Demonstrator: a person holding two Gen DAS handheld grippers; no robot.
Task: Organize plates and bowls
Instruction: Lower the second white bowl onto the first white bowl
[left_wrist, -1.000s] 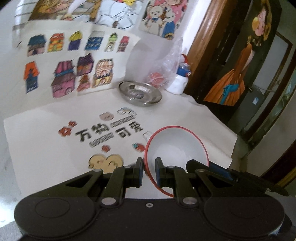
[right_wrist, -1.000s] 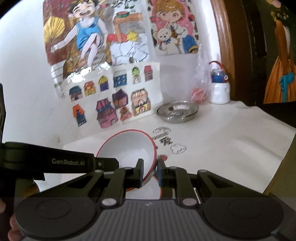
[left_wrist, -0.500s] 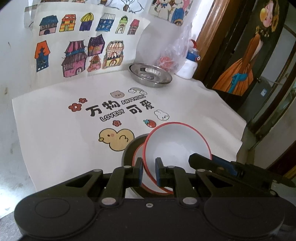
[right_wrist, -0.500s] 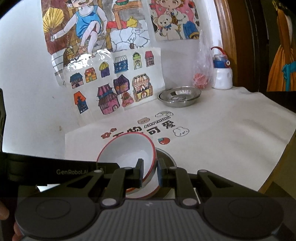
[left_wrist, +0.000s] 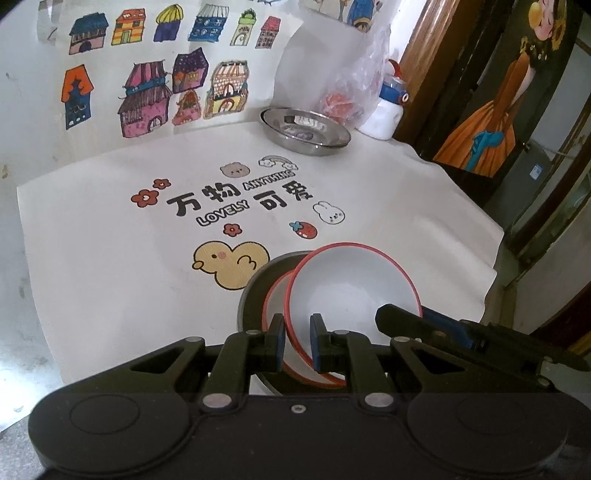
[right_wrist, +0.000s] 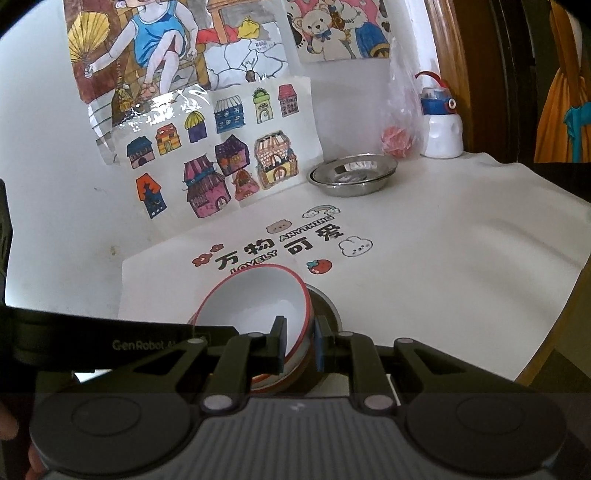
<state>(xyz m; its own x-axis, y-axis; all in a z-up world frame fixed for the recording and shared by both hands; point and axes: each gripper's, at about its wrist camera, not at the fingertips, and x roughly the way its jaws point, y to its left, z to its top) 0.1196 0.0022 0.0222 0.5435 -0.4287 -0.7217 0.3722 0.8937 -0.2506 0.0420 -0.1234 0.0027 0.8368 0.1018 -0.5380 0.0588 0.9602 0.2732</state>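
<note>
A white bowl with a red rim (left_wrist: 351, 291) (right_wrist: 255, 302) is held tilted between both grippers. My left gripper (left_wrist: 297, 343) is shut on its near rim. My right gripper (right_wrist: 300, 341) is shut on the opposite rim; its dark fingers (left_wrist: 417, 321) show in the left wrist view. Right beneath sits a second red-rimmed white bowl (left_wrist: 275, 297) (right_wrist: 277, 382) inside a grey metal dish (left_wrist: 255, 291) (right_wrist: 328, 302). I cannot tell whether the held bowl rests on the lower one.
Stacked steel plates (left_wrist: 306, 129) (right_wrist: 351, 173) stand at the back by the wall. Beside them are a plastic bag (left_wrist: 354, 85) and a white bottle with a blue cap (left_wrist: 388, 110) (right_wrist: 441, 129). A printed white cloth (left_wrist: 110, 240) covers the table; its edge drops off at the right.
Both grippers came down with the bowl. It now hangs low over the second bowl in the grey dish, which was hidden a second ago. Both grips are unchanged.
</note>
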